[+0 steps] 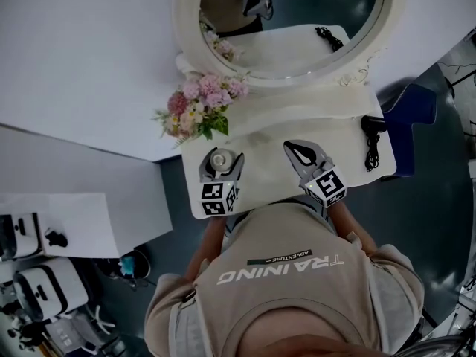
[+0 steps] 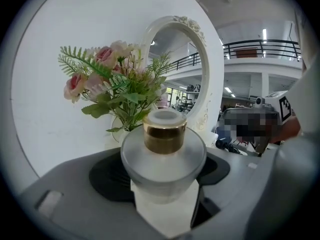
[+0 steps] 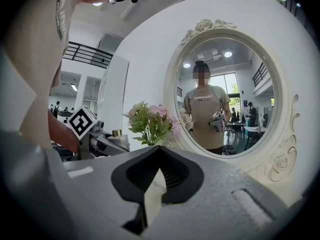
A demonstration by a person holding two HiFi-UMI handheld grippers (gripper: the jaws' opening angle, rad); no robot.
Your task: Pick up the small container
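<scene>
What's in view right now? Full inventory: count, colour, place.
small frosted-glass container with gold collar: 1, whitish and gold, between the left gripper's jaws
pink flower bouquet: 1, pink with green leaves, table's back left
oval ornate-framed mirror: 1, white, behind the table
vanity table: 1, white, before the person
hair dryer with cord: 1, black, table's right end
left gripper: 1, grey, shut on the container
right gripper: 1, grey, shut, empty

Small container [image 2: 163, 159], frosted glass, gold collar, upright, gripped between left tongs [image 2: 163, 178]
</scene>
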